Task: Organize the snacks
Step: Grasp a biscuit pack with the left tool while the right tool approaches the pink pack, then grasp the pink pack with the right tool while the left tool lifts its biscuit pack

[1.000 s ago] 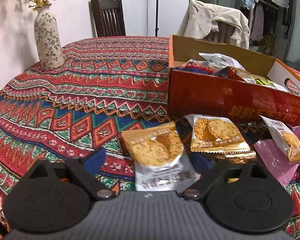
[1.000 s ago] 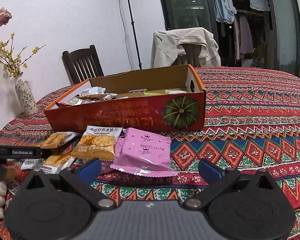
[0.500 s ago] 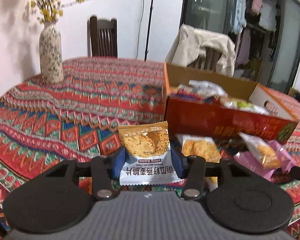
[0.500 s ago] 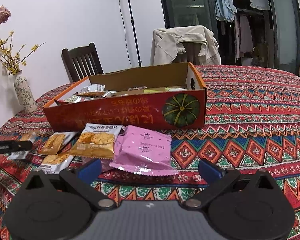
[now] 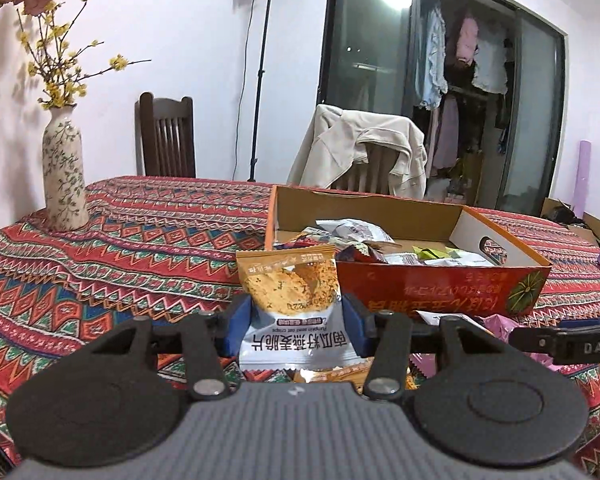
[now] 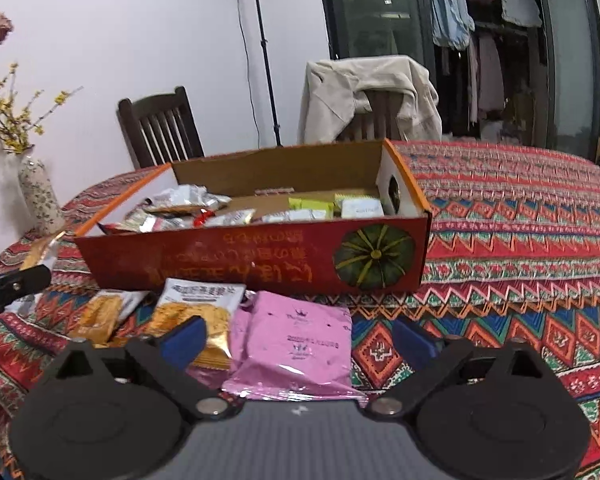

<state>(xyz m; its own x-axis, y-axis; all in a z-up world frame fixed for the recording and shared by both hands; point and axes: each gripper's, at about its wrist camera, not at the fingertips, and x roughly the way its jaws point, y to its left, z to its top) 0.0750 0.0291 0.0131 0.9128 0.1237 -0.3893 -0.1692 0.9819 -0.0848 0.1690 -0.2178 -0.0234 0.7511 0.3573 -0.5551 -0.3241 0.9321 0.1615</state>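
So the left gripper (image 5: 296, 320) is clamped on an orange-and-white cracker packet (image 5: 290, 304), with the red cardboard box (image 5: 440, 284) just ahead-right. I'd clear its front wall before letting go. Right gripper (image 6: 296, 336) hovers spread above a pink pouch (image 6: 296, 344).

we read this as a home, most likely a dining area. evidence: a round table (image 5: 148, 240) under a red patterned cloth, with two dark wooden chairs behind it, one bare (image 5: 165, 136) and one with a beige jacket (image 5: 364, 152) draped over its back. a floral ceramic vase (image 5: 63, 176) with yellow sprigs stands on the table near the white wall. behind dark glass sliding doors (image 5: 372, 80) we see clothes (image 5: 466, 60) hanging on a rail, as on a domestic balcony or closet. one non-domestic item: a light on a tall stand (image 5: 260, 80) by the wall. an open cardboard box (image 6: 260, 252) of packaged snacks sits on the cloth.
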